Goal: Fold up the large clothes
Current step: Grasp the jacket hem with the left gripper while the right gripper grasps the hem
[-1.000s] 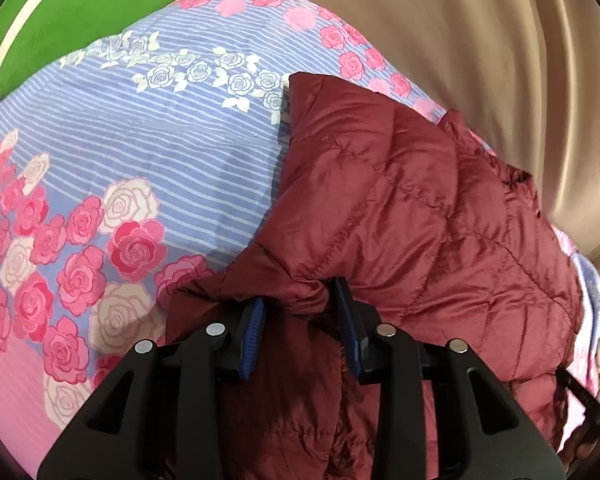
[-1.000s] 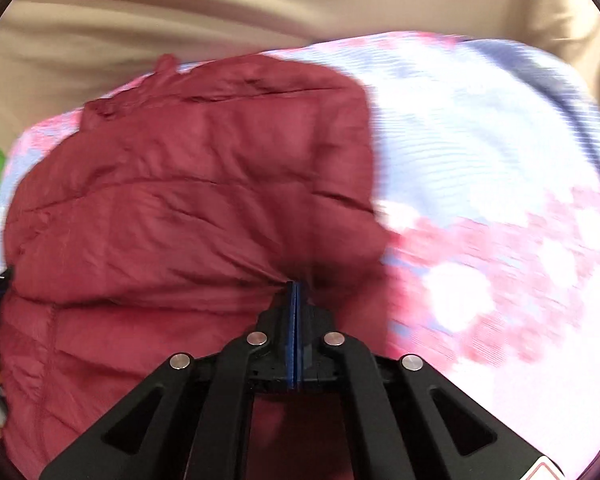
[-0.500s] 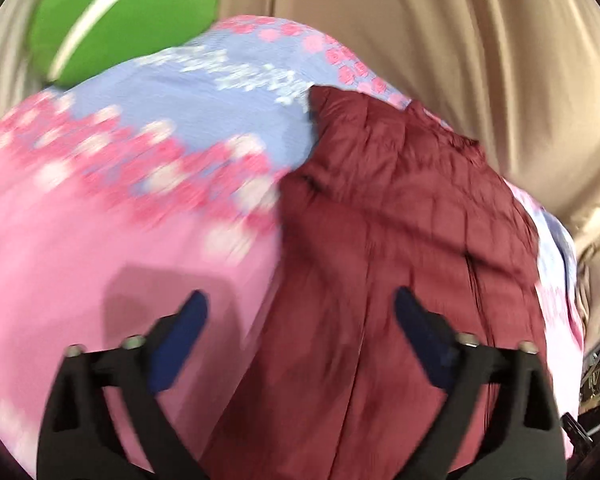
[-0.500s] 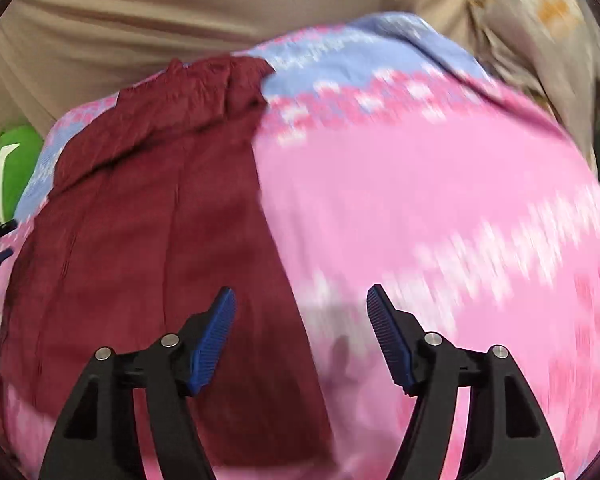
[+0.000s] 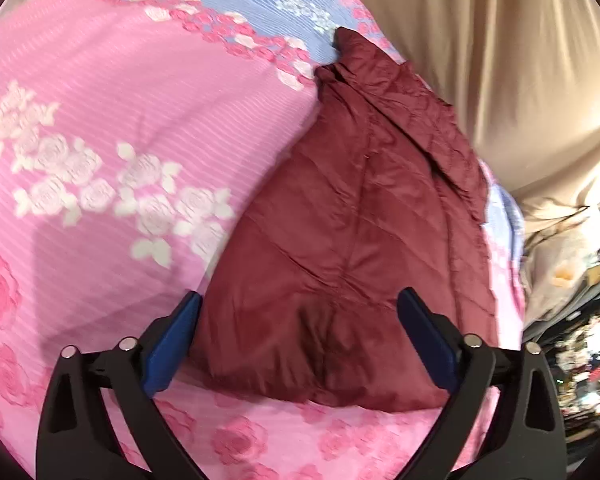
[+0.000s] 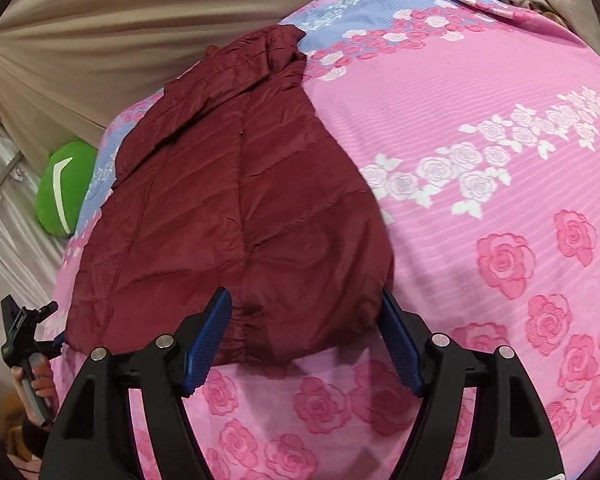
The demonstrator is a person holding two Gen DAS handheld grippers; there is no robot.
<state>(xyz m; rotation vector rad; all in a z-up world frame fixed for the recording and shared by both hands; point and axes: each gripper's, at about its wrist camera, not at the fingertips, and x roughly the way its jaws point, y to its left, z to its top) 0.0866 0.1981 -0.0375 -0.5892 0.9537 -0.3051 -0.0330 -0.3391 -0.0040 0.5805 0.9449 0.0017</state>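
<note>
A dark red quilted jacket (image 5: 352, 248) lies folded lengthwise on the pink and blue rose-patterned bedspread (image 5: 100, 128). It also shows in the right wrist view (image 6: 228, 216). My left gripper (image 5: 300, 332) is open and empty, its blue pads on either side of the jacket's near end, above it. My right gripper (image 6: 306, 336) is open and empty over the same near end of the jacket. The left gripper and the hand on it show at the left edge of the right wrist view (image 6: 24, 328).
A beige curtain (image 5: 500, 60) hangs behind the bed. A green cushion (image 6: 64, 188) lies at the bed's far side. Clutter (image 5: 580, 344) shows past the bed's right edge. The bedspread in the right wrist view (image 6: 480, 220) extends wide to the right.
One second ago both grippers were shut on the jacket's fabric. Both have opened, let go and drawn back; the jacket now lies flat on the bed.
</note>
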